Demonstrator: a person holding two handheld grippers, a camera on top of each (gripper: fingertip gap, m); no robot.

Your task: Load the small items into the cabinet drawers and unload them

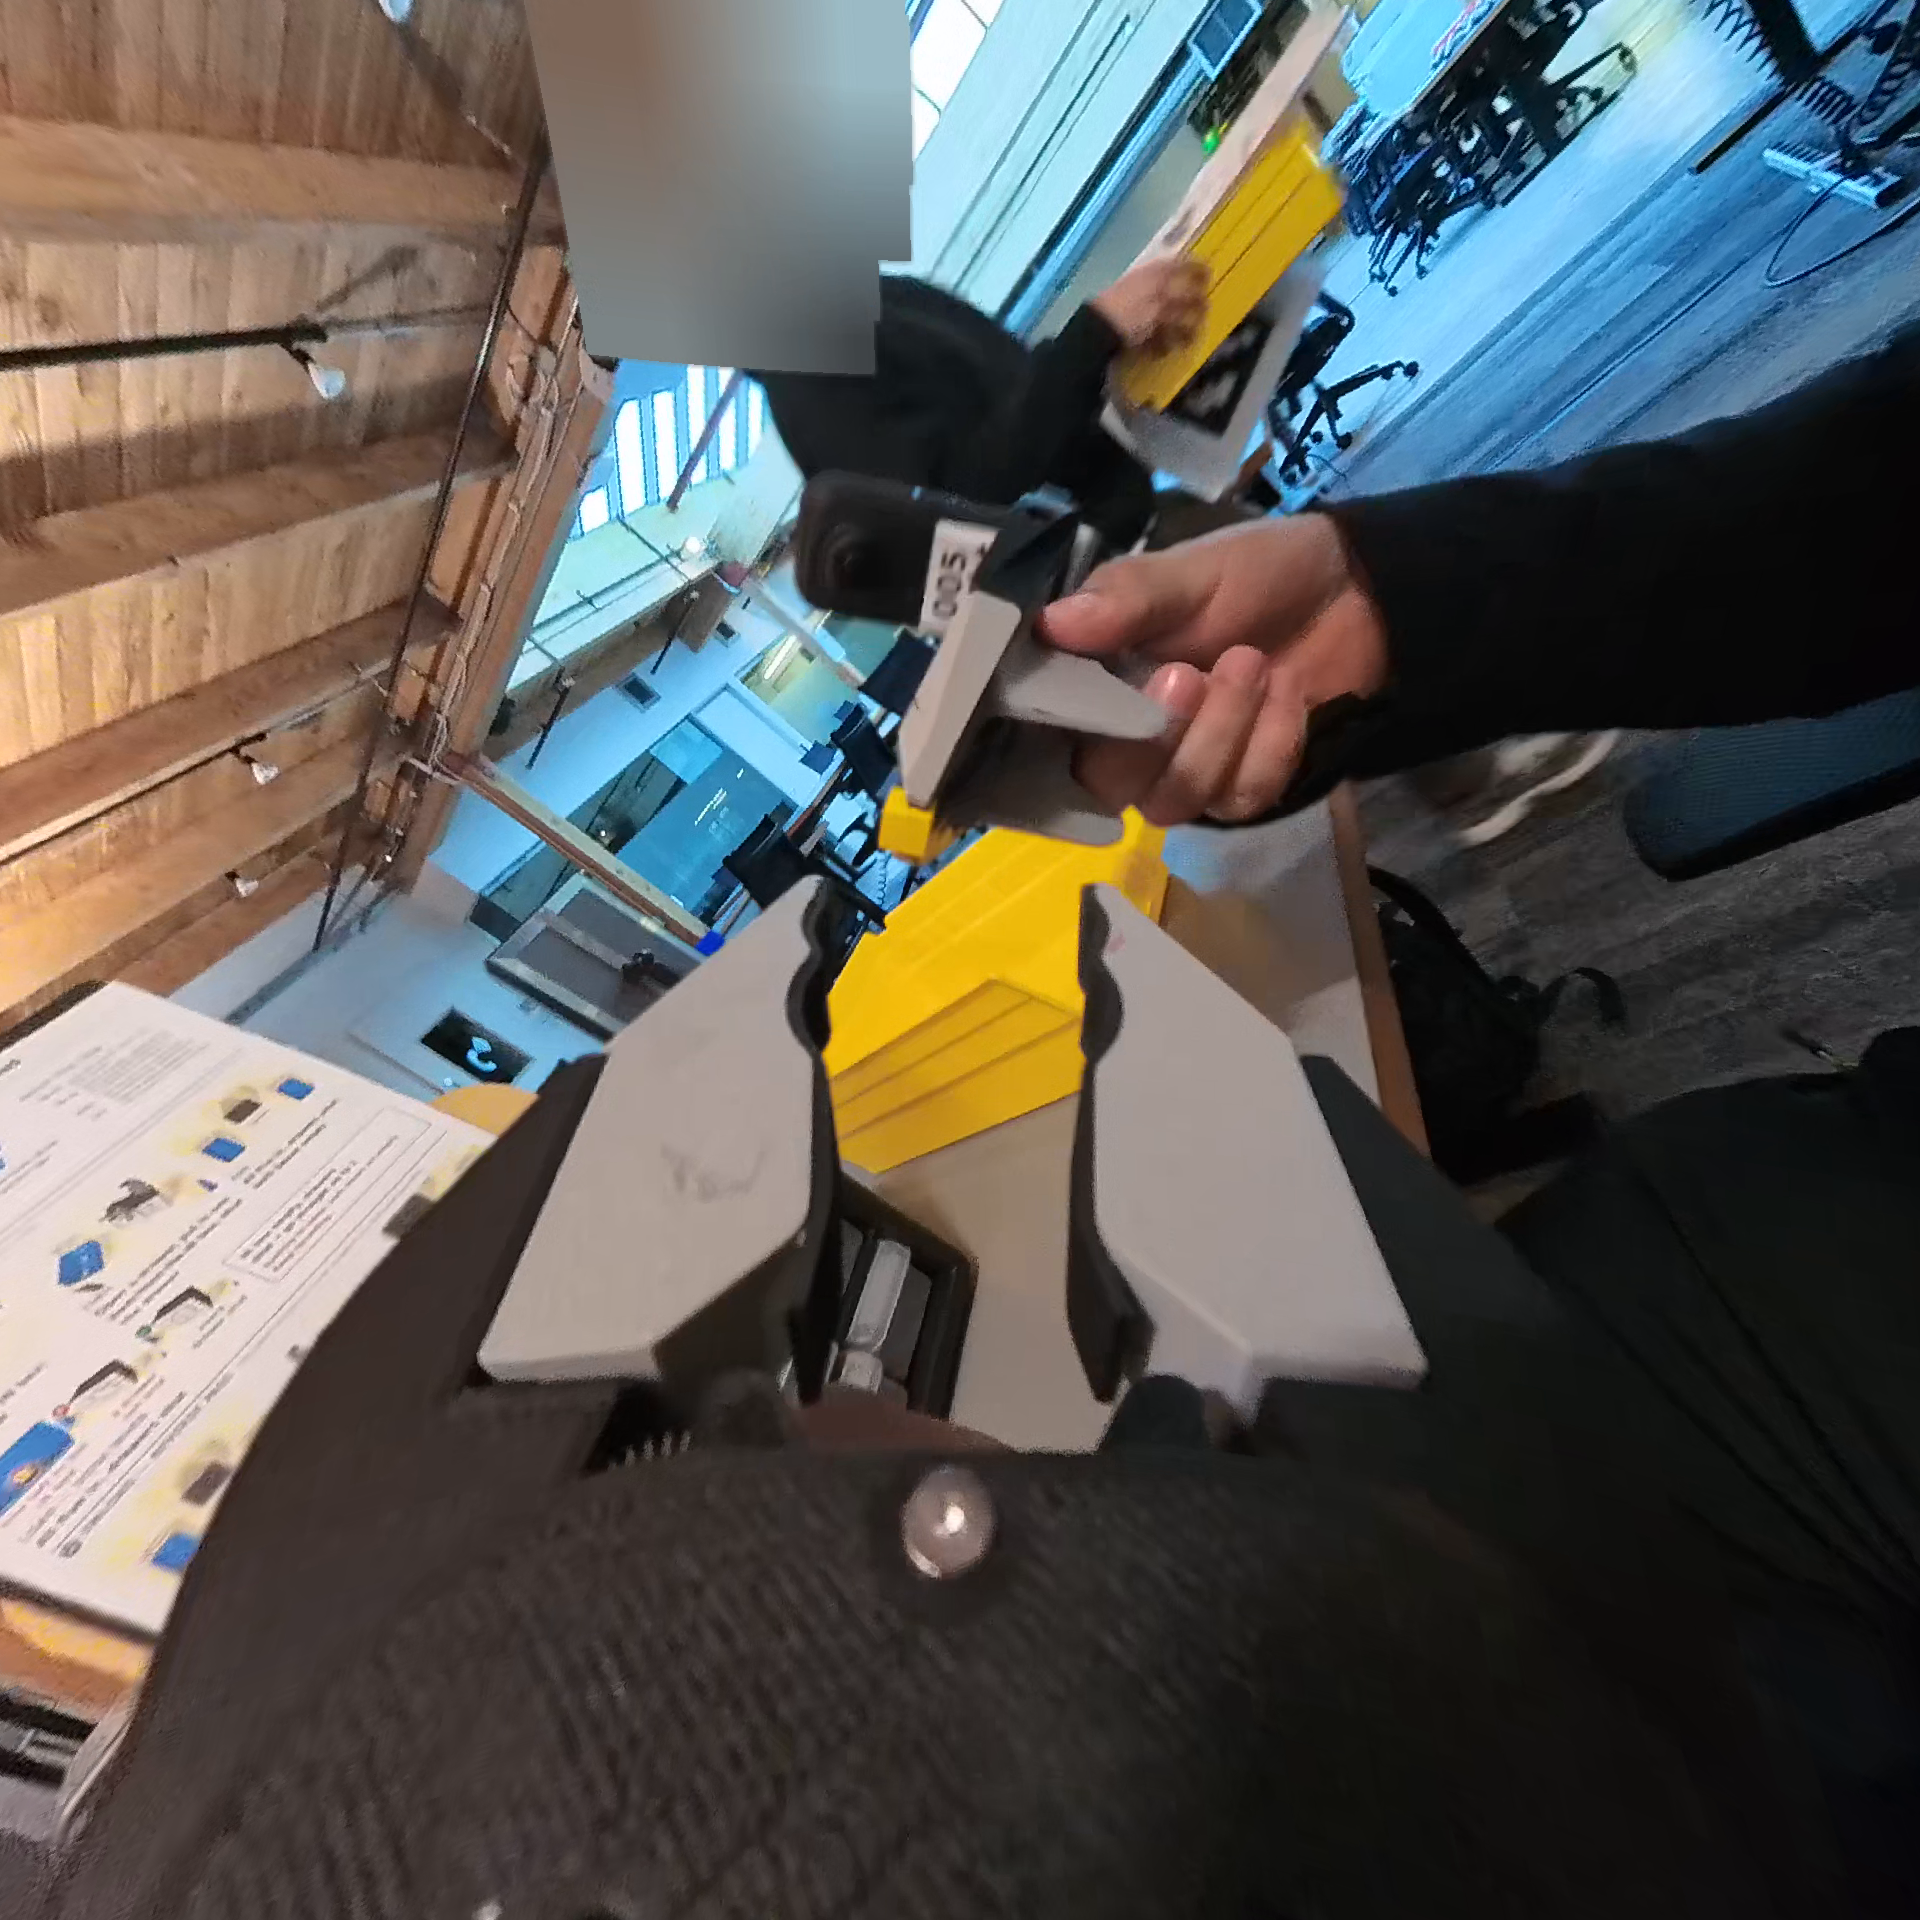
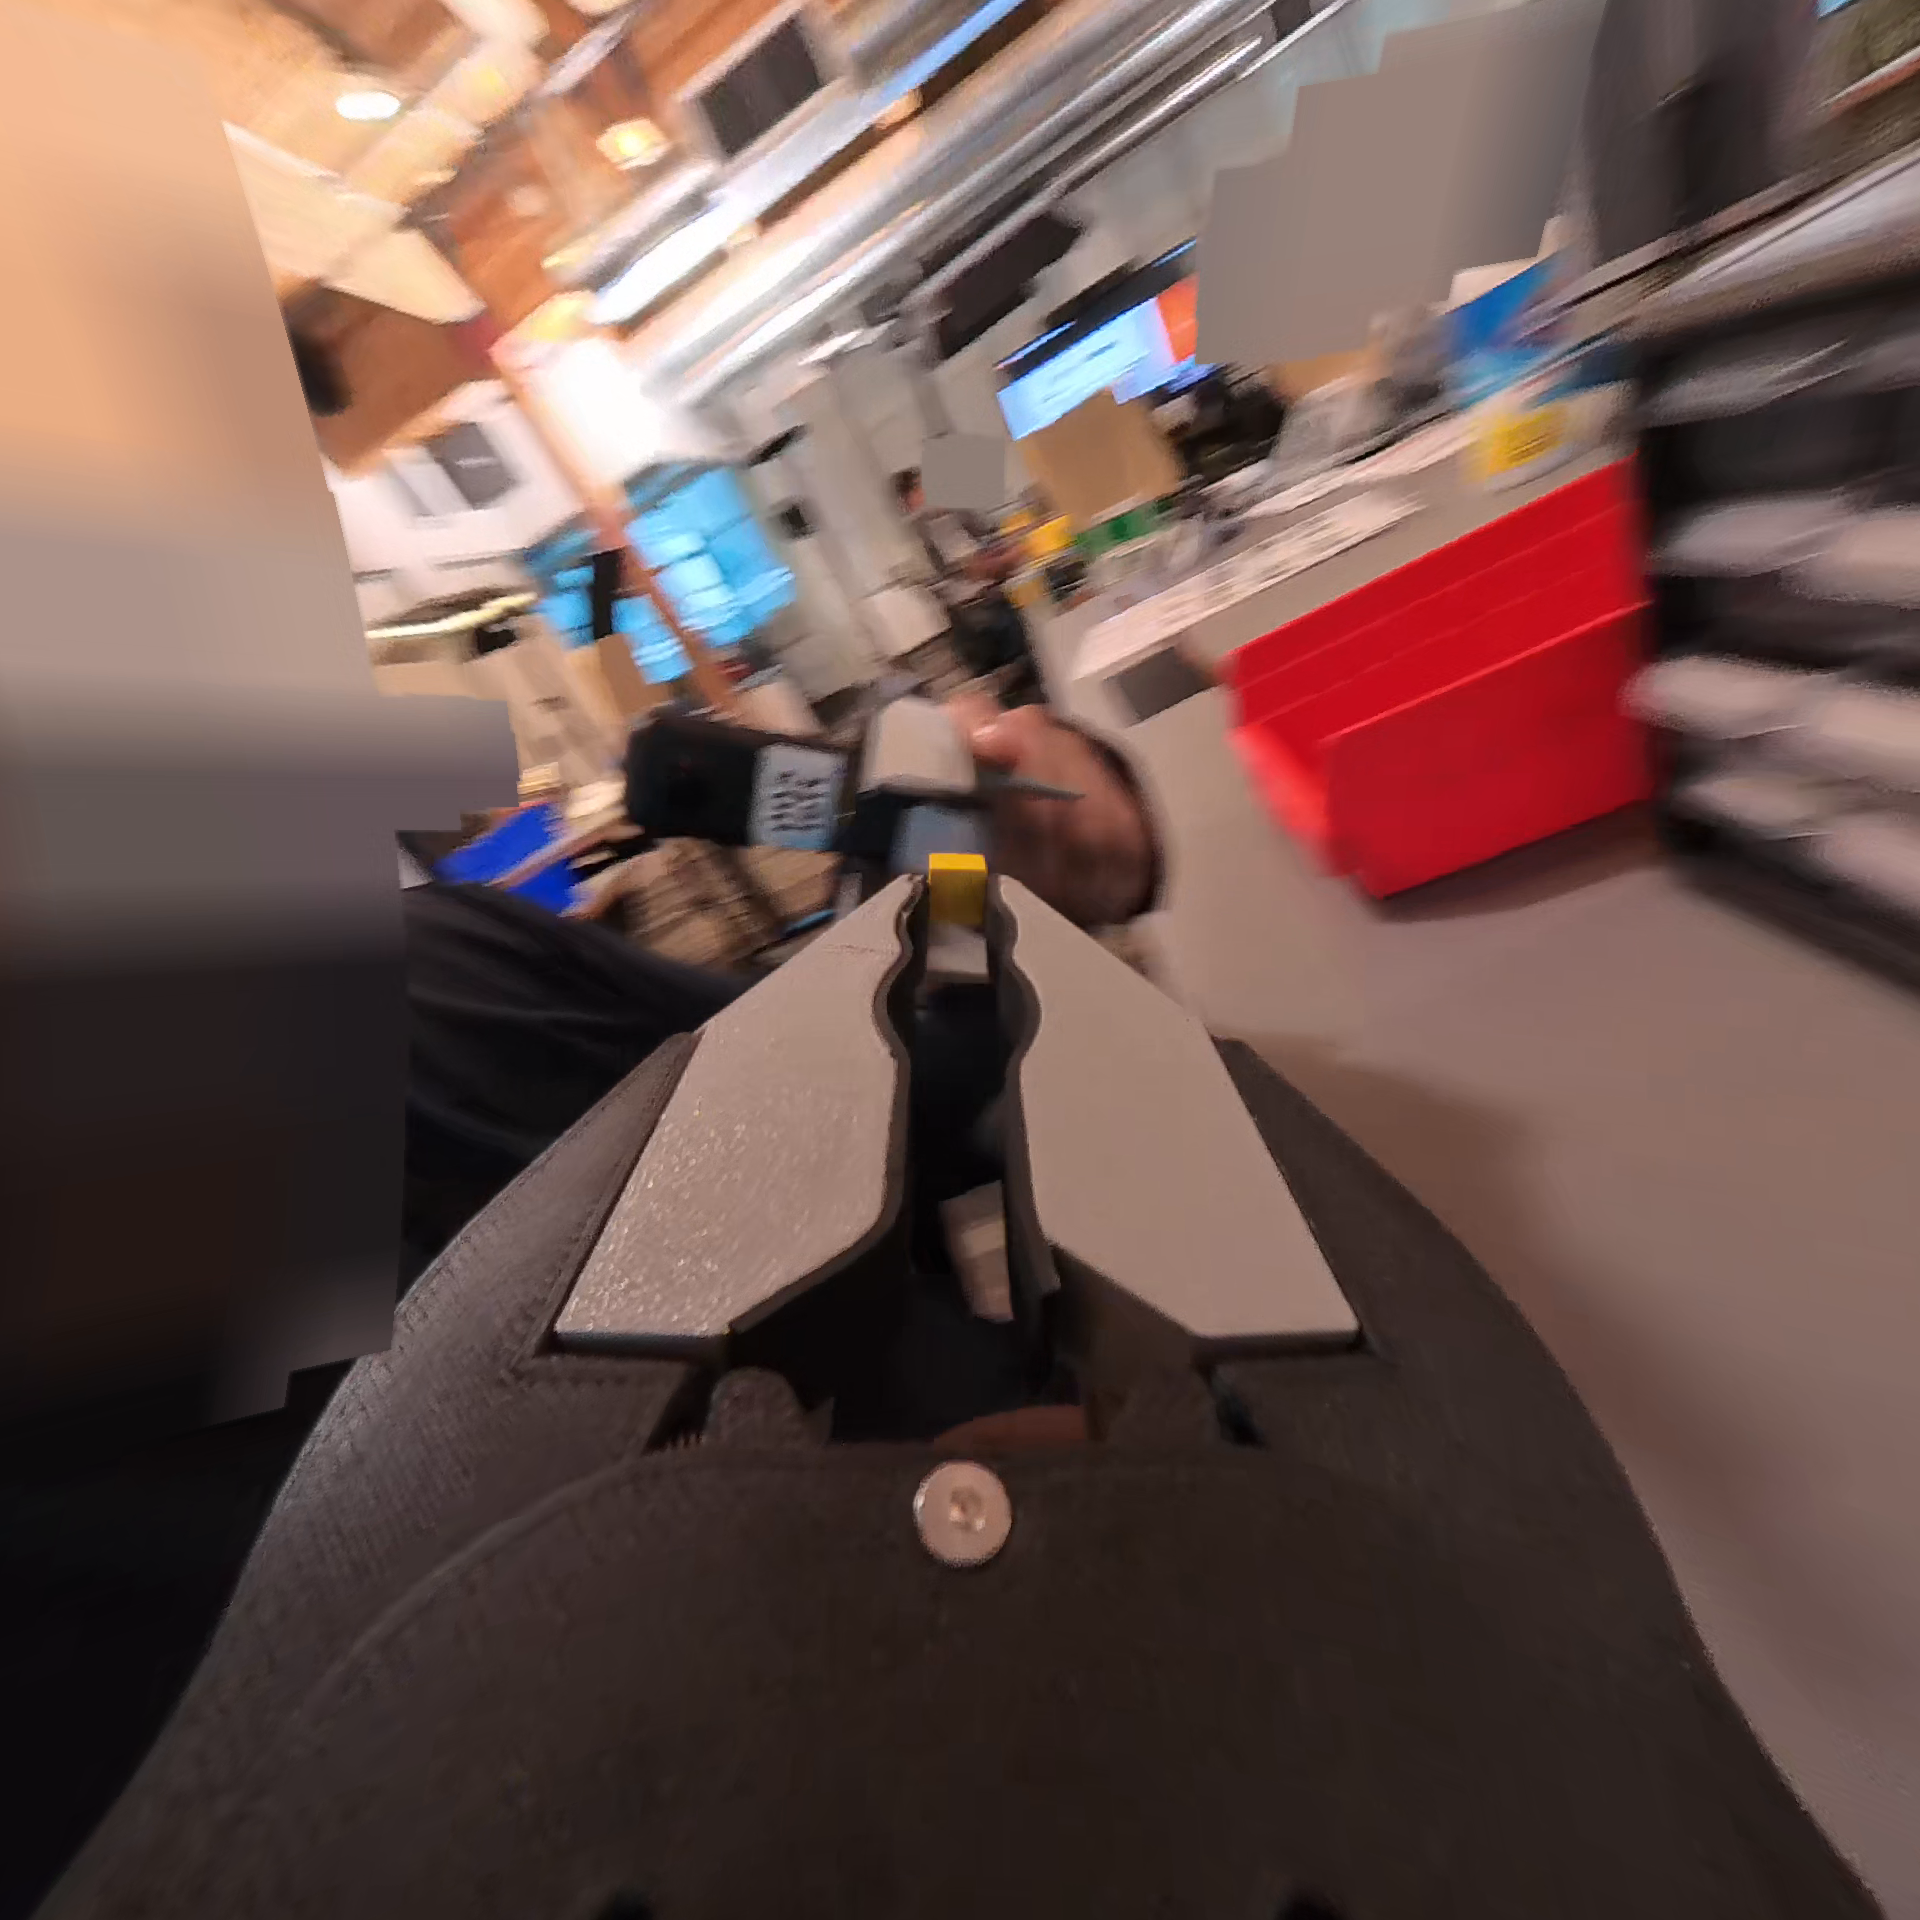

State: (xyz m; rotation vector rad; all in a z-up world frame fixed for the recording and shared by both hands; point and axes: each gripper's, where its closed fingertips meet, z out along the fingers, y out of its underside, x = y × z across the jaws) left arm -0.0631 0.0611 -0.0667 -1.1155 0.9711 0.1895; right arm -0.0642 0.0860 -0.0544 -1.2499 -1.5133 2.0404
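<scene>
Left gripper (image 1: pixel 951 940) empty, spread wide; yellow cabinet (image 1: pixel 966 1023) on table (image 1: pixel 1252 945) at 12 o'clock. Right gripper (image 2: pixel 961 902) at 12 o'clock above cabinet, clamps yellow block (image 2: pixel 957 888).

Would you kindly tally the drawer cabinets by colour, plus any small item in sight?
Yellow cabinets: 2
Red cabinet: 1
Small yellow block: 1
Total: 4
</scene>
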